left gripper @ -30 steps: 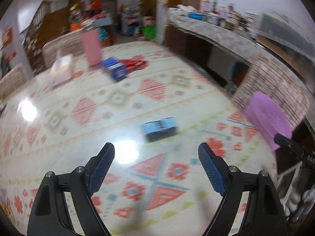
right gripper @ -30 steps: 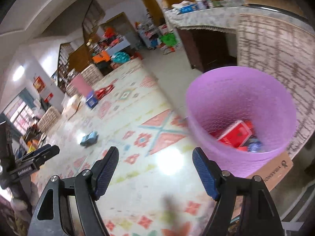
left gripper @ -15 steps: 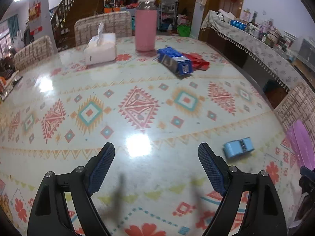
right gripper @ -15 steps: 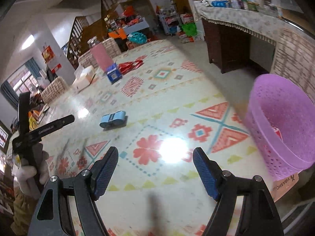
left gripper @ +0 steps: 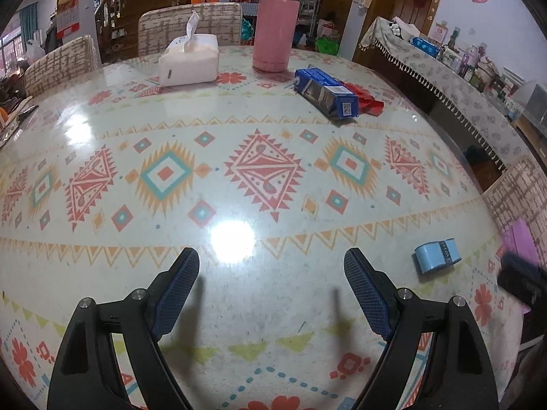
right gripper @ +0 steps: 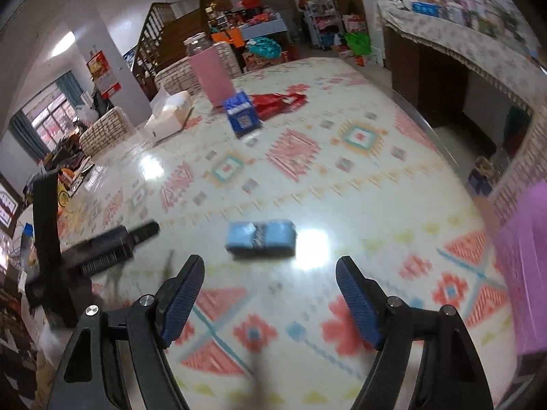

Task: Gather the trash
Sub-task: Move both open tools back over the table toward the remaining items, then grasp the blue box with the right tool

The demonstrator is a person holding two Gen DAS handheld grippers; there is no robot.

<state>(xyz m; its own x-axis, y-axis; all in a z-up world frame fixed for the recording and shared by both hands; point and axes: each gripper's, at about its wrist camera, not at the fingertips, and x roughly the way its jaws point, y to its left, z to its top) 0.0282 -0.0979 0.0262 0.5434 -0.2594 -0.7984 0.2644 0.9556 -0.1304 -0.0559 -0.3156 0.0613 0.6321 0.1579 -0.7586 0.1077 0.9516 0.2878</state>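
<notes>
A small light-blue box [right gripper: 261, 235] lies on the patterned table, just ahead of my open, empty right gripper [right gripper: 270, 294]. It also shows in the left wrist view [left gripper: 437, 254], to the right of my open, empty left gripper [left gripper: 271, 288]. A dark-blue carton [left gripper: 326, 93] lies at the far side on a red wrapper [left gripper: 364, 97]; both show in the right wrist view, the carton [right gripper: 243, 116] in front of the wrapper [right gripper: 280, 102]. The purple trash basket [right gripper: 523, 273] stands off the table's right edge.
A pink bottle [left gripper: 275, 25] and a white tissue pack [left gripper: 189, 61] stand at the table's far side. Woven chairs [left gripper: 519, 191] ring the table. The left gripper's body [right gripper: 85, 256] shows at the left of the right wrist view. A cluttered sideboard [left gripper: 461, 82] runs along the right.
My right gripper has swung left from the purple basket toward the light-blue box, which now lies just ahead of it. My left gripper has turned left toward the table's middle.
</notes>
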